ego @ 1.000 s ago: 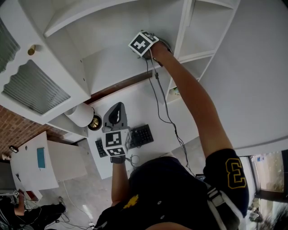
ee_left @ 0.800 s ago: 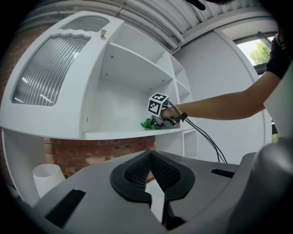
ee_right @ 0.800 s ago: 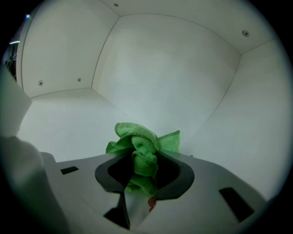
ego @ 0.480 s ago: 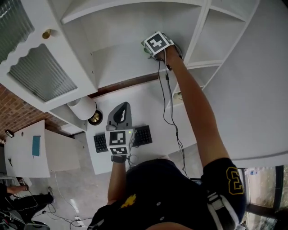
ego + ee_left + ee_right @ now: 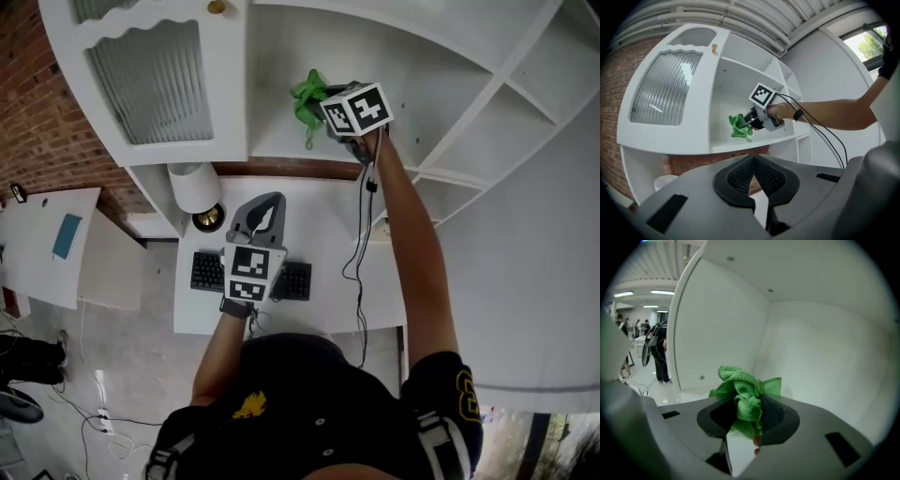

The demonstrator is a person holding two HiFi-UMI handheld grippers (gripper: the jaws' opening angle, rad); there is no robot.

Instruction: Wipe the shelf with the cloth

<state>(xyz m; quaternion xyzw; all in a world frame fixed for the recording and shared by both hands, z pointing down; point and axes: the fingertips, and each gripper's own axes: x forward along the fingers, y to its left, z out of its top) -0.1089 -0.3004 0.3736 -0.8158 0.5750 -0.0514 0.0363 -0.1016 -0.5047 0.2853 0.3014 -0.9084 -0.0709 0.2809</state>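
Note:
A crumpled green cloth (image 5: 306,97) is pinched in my right gripper (image 5: 321,103), which is shut on it and reaches into the white shelf (image 5: 277,142) compartment at arm's length. In the right gripper view the cloth (image 5: 744,391) bulges out between the black pads, close above the shelf board (image 5: 689,394). From the left gripper view the cloth (image 5: 738,127) hangs at the shelf (image 5: 754,143) edge. My left gripper (image 5: 262,214) hovers low over the desk, shut and holding nothing; its jaws (image 5: 753,161) meet at the tip.
A cabinet door with ribbed glass (image 5: 155,80) stands open left of the compartment. A vertical divider (image 5: 450,131) bounds it on the right. Below are a white desk (image 5: 319,202) with a black keyboard (image 5: 204,272), a white lamp (image 5: 192,186) and the gripper's dangling cable (image 5: 361,239).
The right gripper has slid left along the shelf, away from the divider, and the green cloth now shows beside its marker cube. The head view has swung; the left gripper stays low.

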